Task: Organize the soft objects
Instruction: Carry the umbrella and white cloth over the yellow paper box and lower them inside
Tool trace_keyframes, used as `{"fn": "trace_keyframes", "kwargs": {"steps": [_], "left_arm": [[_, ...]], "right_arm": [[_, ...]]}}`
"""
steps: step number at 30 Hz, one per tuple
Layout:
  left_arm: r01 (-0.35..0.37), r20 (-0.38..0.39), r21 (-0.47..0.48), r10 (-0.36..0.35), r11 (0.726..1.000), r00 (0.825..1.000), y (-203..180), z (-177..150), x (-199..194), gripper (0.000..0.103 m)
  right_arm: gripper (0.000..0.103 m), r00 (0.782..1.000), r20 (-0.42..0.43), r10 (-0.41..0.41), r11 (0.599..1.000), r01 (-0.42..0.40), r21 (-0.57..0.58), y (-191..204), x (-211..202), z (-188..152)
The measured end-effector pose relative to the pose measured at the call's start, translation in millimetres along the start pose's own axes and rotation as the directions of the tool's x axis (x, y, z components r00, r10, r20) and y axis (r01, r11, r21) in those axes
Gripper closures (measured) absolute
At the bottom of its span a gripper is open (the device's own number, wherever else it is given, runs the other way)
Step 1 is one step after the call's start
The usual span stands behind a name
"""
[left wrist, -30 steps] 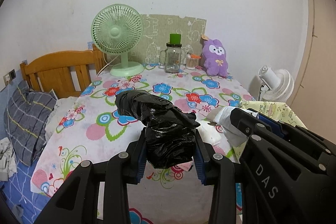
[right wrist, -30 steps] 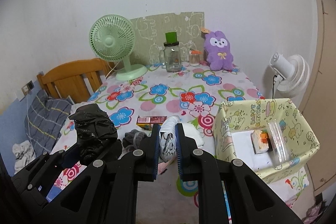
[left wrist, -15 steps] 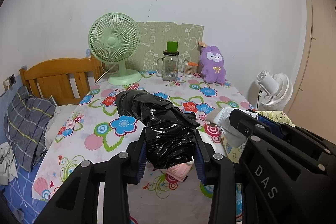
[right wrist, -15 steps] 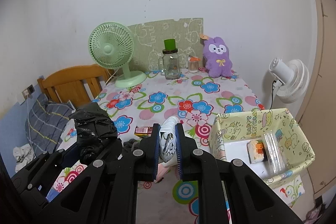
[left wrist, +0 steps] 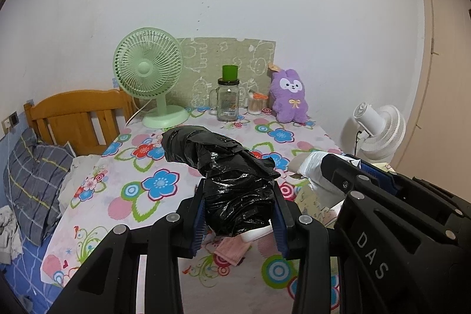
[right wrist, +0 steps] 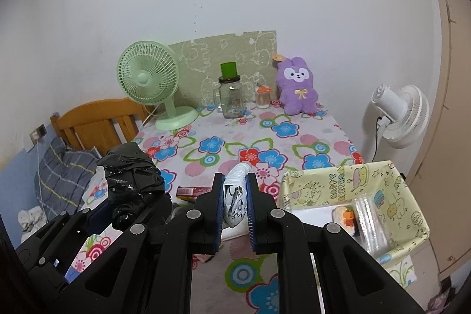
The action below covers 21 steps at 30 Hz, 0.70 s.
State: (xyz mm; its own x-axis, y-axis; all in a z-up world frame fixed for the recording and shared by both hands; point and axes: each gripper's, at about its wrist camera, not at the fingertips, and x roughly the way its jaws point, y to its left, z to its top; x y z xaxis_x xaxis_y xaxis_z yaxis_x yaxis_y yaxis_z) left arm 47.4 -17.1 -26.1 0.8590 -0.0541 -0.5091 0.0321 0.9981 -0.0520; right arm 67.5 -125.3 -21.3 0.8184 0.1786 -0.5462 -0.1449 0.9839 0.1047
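My left gripper [left wrist: 239,215] is shut on a crumpled black plastic bag [left wrist: 226,172] and holds it above the floral table; the bag also shows in the right wrist view [right wrist: 132,181]. My right gripper [right wrist: 234,208] is shut on a white-grey crumpled bag [right wrist: 235,196], held above the table just left of the yellow paper box [right wrist: 347,184]. That bag shows in the left wrist view [left wrist: 312,167]. A pink cloth [left wrist: 232,250] and a small white item lie on the table below the left gripper.
A green fan [right wrist: 148,81], a glass jar [right wrist: 232,99], a cup of sticks and a purple plush [right wrist: 297,90] stand at the table's far edge. A red packet [right wrist: 192,192] lies mid-table. The box holds a clear plastic container [right wrist: 368,214]. A white floor fan [right wrist: 397,114] stands to the right, a wooden bed to the left.
Both grippers have risen and pulled back from the table, each still gripping its bag. The table and the box look lower and farther away.
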Motion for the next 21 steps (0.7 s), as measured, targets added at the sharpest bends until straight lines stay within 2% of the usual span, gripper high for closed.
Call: {"fn": "trace_keyframes", "kwargs": {"steps": [21], "left_arm": [[0.069,-0.003,0.030,-0.069,0.997,0.998,-59,8,13,0.064]], "right_arm": [[0.086,0.998,0.030,-0.063,0.998,0.063,0.031,-59,-12,9]]}}
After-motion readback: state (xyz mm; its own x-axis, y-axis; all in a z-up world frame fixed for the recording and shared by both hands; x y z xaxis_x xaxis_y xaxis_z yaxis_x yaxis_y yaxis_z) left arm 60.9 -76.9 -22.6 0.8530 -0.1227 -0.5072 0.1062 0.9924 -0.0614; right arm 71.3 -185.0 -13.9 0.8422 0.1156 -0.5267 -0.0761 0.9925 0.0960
